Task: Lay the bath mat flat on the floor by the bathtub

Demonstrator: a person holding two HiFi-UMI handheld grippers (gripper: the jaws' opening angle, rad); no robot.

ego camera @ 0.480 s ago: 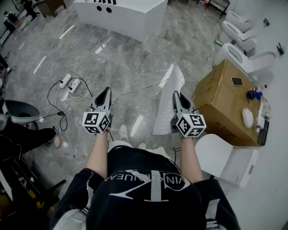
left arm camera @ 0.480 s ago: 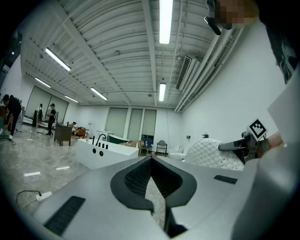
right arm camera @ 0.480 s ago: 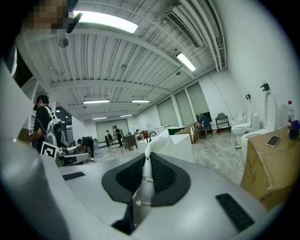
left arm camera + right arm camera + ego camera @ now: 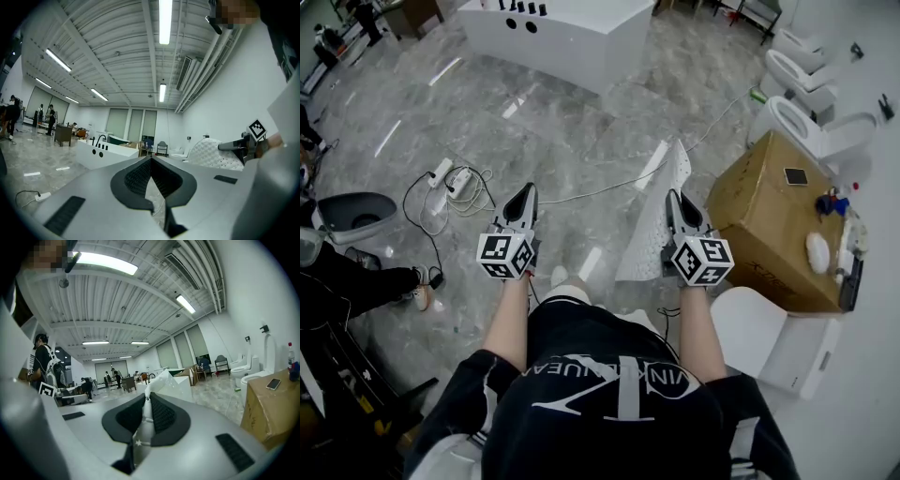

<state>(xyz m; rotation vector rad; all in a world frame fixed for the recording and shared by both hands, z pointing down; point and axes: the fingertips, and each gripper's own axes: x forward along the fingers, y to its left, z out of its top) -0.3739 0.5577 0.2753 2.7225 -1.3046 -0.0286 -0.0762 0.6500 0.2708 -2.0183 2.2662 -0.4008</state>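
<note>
White bath mat (image 4: 649,225), flexible, dimpled with holes, hangs clamped in right gripper (image 4: 674,199) jaws; left gripper (image 4: 526,192) jaws closed, empty

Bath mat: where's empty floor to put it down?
The bare floor between the bathtub and the held bath mat is free; a thin cable crosses it. It's crowded left by power strip cords, right by the cardboard box and toilets.

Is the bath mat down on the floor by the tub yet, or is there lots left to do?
Done: the bath mat is picked up, pinched in the right tool. In hand: it is held up off the floor, while the left tool is shut and empty. Left: carry it to the bathtub, which is well ahead, and spread it flat beside it.
</note>
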